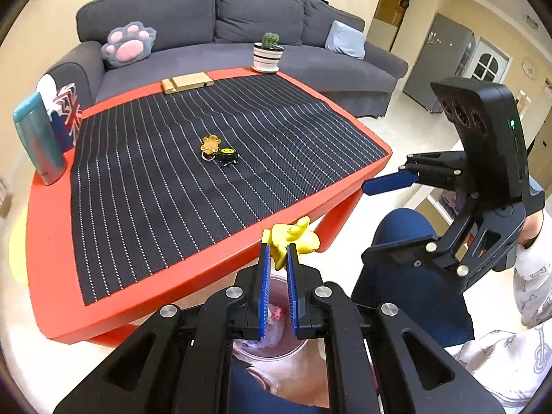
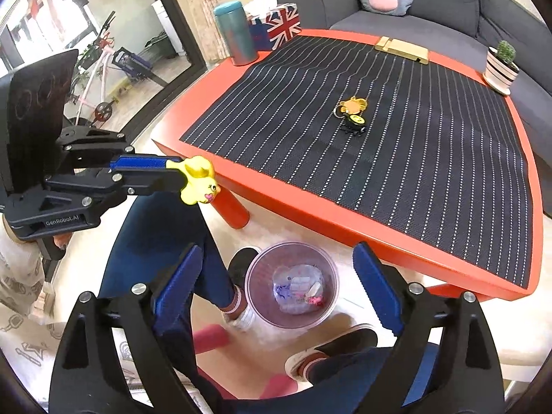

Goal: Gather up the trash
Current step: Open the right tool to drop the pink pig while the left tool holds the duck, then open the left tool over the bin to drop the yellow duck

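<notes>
gripping a yellow toy (image 1: 291,241) at its fingertips, the left gripper (image 1: 277,252) hangs past the near edge of the red table (image 1: 48,241), above the clear bin (image 2: 257,269) on the floor. the right gripper (image 2: 276,276) is spread wide with nothing between its fingers (image 2: 376,286), right over the bin. scraps (image 2: 300,289) lie in the bin's bottom. the person's shoes stand just beside the bin. a keychain (image 1: 219,151) lies mid-mat on the table; a cup (image 1: 38,138), tissue box (image 1: 67,114), wood block (image 1: 186,82) and cactus pot (image 1: 267,53) line the far edges.
</notes>
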Tool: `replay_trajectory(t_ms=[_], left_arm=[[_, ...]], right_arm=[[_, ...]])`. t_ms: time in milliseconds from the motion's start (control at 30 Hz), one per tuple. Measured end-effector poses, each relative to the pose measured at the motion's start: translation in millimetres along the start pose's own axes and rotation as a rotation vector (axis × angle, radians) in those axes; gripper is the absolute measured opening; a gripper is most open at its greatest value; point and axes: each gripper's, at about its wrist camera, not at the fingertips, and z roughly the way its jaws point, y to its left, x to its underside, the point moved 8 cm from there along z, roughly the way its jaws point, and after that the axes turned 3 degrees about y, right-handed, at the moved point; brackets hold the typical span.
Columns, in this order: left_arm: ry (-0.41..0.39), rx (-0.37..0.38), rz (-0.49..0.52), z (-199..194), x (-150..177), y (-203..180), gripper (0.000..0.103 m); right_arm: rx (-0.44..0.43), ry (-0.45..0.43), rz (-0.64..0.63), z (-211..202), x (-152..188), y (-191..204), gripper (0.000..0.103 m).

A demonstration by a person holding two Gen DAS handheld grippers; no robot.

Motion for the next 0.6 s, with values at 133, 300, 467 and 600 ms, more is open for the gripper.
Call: replay_trajectory(t_ms=[133,300,467,600], left_arm=[[0.009,0.006,0.005,3,2,-3,0.009],[0.024,0.008,0.017,8,4,-8,0.009],[0.038,0.008,0.028,11,8,-13,0.009],[0.049,0.018,0.035,14,9,-17,0.009]], right_arm=[[0.011,-0.010,0.016,-4,1,-6,0.090],[0.028,-0.023,0.030,-10,2,-12,0.091],[0.039,-0.039,0.043,-17,4,-17,0.091],[0.043,-0.050,0.052,-22,4,-22,0.092]])
